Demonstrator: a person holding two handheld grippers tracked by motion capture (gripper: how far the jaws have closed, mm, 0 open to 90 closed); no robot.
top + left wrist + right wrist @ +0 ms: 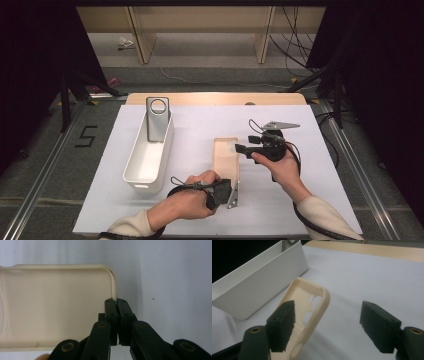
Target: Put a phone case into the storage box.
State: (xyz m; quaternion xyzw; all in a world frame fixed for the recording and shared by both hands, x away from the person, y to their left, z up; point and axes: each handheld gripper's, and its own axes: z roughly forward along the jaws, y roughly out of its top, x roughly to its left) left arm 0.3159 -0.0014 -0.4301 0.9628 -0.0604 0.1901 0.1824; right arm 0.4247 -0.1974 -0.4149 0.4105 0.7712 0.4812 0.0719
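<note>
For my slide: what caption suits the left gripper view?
Left gripper fingers pinch the cream phone case by its rim.

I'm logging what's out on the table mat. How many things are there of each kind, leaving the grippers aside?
Phone cases: 2, a beige case and a grey case standing in the bin
Bins: 1, a white bin
Total: 3

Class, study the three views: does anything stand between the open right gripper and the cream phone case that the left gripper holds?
Nothing visible does. The left gripper is shut on the near rim of the phone case. The right gripper is open at the case's far end, one pad already beside its edge, with bare white mat around it.
</note>
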